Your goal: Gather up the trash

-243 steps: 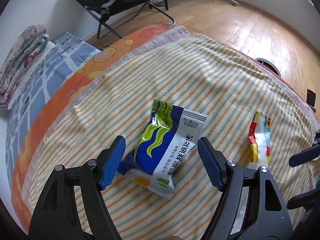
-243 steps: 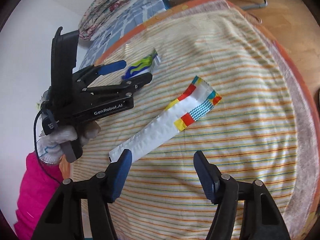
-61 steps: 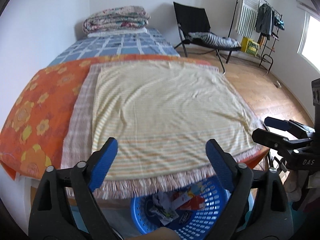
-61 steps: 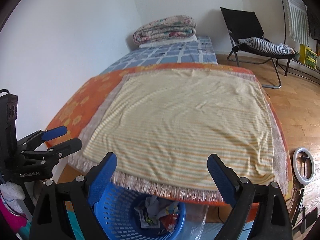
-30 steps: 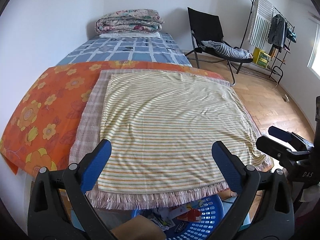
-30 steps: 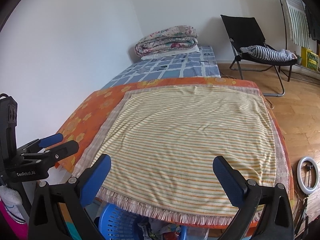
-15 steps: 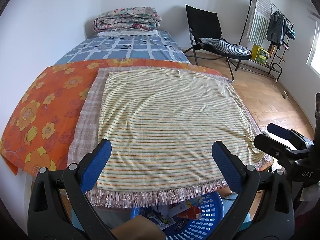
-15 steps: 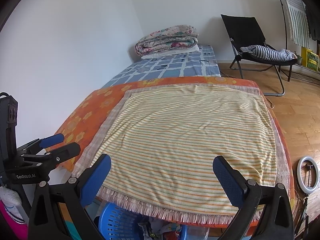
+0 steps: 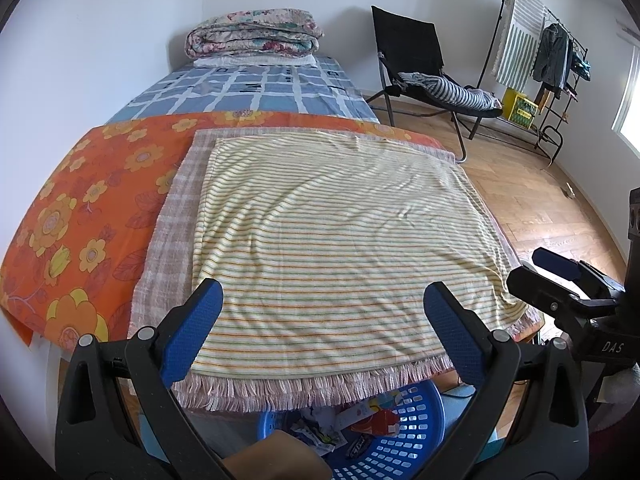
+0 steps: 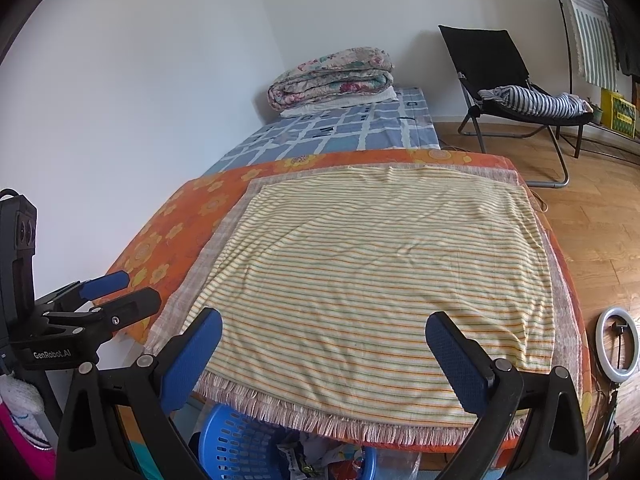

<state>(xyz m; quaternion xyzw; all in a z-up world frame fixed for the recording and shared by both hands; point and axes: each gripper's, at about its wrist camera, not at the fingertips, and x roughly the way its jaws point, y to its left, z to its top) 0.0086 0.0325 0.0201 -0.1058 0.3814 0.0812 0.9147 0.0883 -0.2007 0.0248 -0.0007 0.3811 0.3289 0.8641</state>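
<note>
A blue plastic basket [image 9: 416,436] stands on the floor under the near edge of the striped cloth [image 9: 340,232] and holds several crumpled wrappers [image 9: 360,420]. It also shows in the right wrist view [image 10: 236,444], partly hidden by the fringe. My left gripper [image 9: 322,312] is open and empty, held back from the bed above the basket. My right gripper [image 10: 324,336] is open and empty too, beside it. Each gripper shows in the other's view: the right one [image 9: 560,276] and the left one [image 10: 108,296]. No wrapper lies on the cloth.
The striped cloth lies on an orange flowered sheet [image 9: 80,208] on a bed. A folded quilt [image 9: 252,36] sits at the far end. A black folding chair [image 9: 420,64] and a clothes rack [image 9: 540,56] stand on the wood floor. A ring light [image 10: 616,344] lies right.
Both grippers have drawn back and risen from the basket to a level view over the bed. In the last half second almost nothing moved. The two wrappers seen earlier are off the cloth.
</note>
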